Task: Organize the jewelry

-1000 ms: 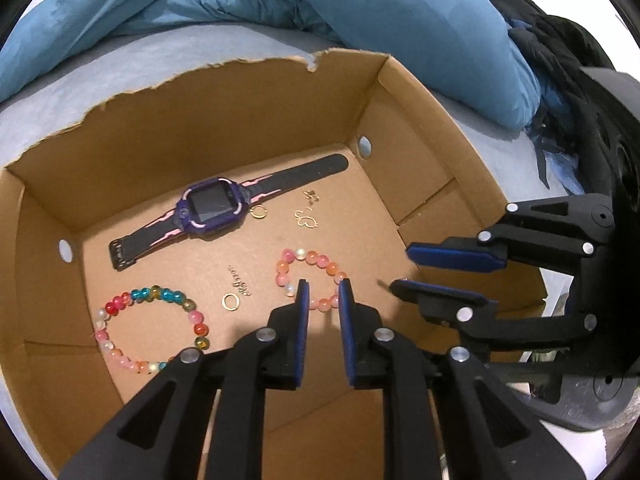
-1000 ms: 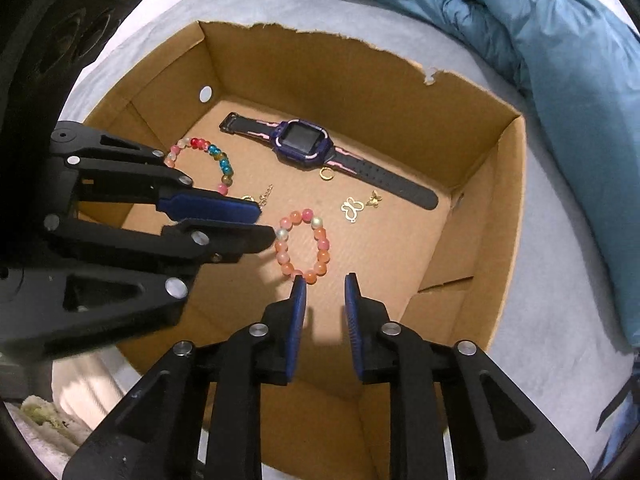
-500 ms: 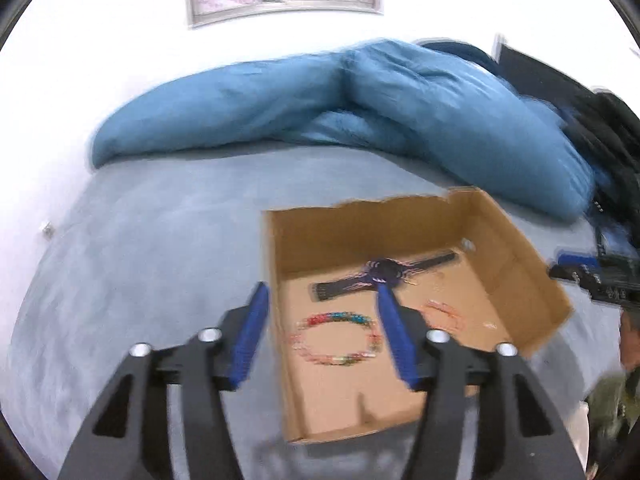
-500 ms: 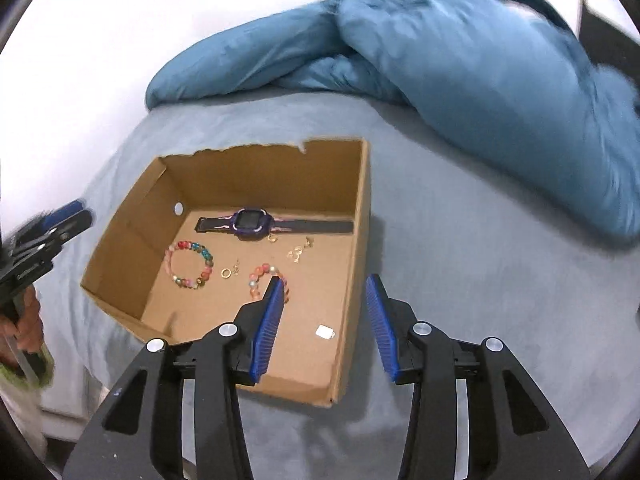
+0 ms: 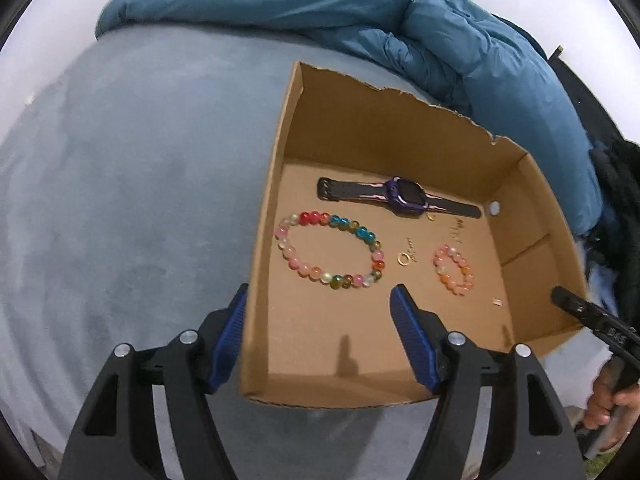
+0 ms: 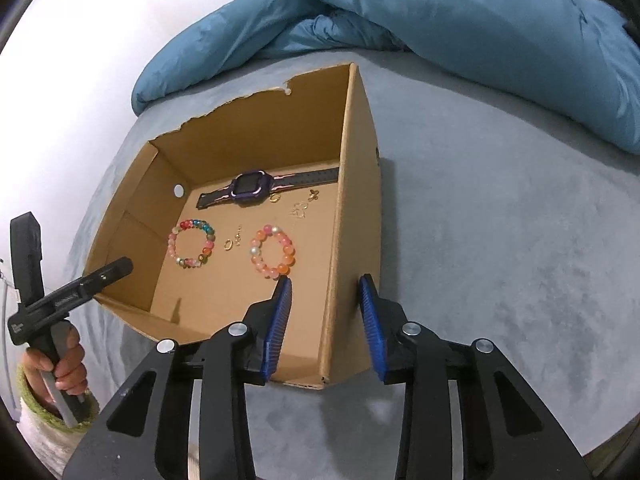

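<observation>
The left gripper (image 5: 320,304) hovered over the left wall of the cardboard box (image 5: 272,216), its jaws spread wide after just having been opening further; one blue pad stood outside that wall and the other above the box floor, with nothing clamped between them. Inside the box, from left to right in the left wrist view, lay the multicoloured bead bracelet (image 5: 332,254), a small gold ring (image 5: 404,259) just beside it, and the orange-pink bead bracelet (image 5: 454,270), all flat on the floor and apart from one another. Behind them the purple watch (image 5: 408,197) lay flat with its strap stretched across, near the back wall. Small gold pieces (image 6: 300,210) rested near the watch strap; their exact form was too small to tell. The right gripper (image 6: 326,300) straddled the right wall of the box, its jaws parted but just having been closing; the pads stood clear of the cardboard on both sides. The box rested on a grey-blue bed surface (image 5: 140,200), and a blue duvet (image 6: 480,32) was bunched behind it.
</observation>
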Motion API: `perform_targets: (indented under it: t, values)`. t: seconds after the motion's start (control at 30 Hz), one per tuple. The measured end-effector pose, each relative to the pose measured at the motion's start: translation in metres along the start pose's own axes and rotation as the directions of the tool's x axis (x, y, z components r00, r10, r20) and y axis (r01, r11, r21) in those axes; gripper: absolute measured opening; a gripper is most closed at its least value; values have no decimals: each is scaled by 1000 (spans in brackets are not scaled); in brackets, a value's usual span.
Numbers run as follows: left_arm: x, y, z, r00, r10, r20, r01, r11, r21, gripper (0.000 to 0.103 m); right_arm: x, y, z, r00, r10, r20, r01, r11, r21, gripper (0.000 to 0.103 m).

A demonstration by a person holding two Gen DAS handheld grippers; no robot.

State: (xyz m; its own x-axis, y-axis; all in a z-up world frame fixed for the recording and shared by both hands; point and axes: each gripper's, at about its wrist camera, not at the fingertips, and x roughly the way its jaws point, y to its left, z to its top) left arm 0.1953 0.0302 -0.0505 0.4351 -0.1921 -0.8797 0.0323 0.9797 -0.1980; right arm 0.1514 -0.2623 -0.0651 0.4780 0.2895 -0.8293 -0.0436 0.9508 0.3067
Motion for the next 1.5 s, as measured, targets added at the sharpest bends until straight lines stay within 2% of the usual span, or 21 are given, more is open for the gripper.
perform_targets:
  t: [0.2,0.57,0.73,0.87,0.93,1.07,1.17,1.27,1.37,1.5]
  values:
    - [-16,-4,-15,1000,9,4,-9,1000,8,67,-15,0,-21,1000,2,16,-3,999,41,33]
    - [-43,-4,-66,1000,-7,14,6,999,48,67,-47,4,-84,998,-13,62,6,994,111,33]
    - [-42,-7,-75,1000,4,28,-6,997,78,67,-38,5,-89,996,-38,82,30,994,104,34]
    - [-48,-6,-79,997,-1,73,-4,998,68,69,-39,1,-93,992,-12,125,-3,992,127,36]
    - [-60,-8,-85,992,17,128,-28,996,84,69,-53,1,-99,985,-25,172,4,993,122,49]
    - [-91,-12,-99,970,27,243,-59,990,127,81,-80,4,-112,963,-52,265,21,993,117,59]
    - [-116,-12,-114,948,21,319,-68,988,136,90,-101,11,-126,938,-82,336,47,993,111,68]
    - [-131,-8,-126,938,1,347,-43,993,112,97,-115,21,-138,913,-109,394,73,992,106,79]
    - [-138,-7,-133,936,5,352,-42,994,97,97,-127,35,-150,883,-145,446,121,989,83,86]
    - [-147,-8,-141,926,5,377,-53,992,115,97,-137,50,-161,855,-174,488,171,984,51,94]
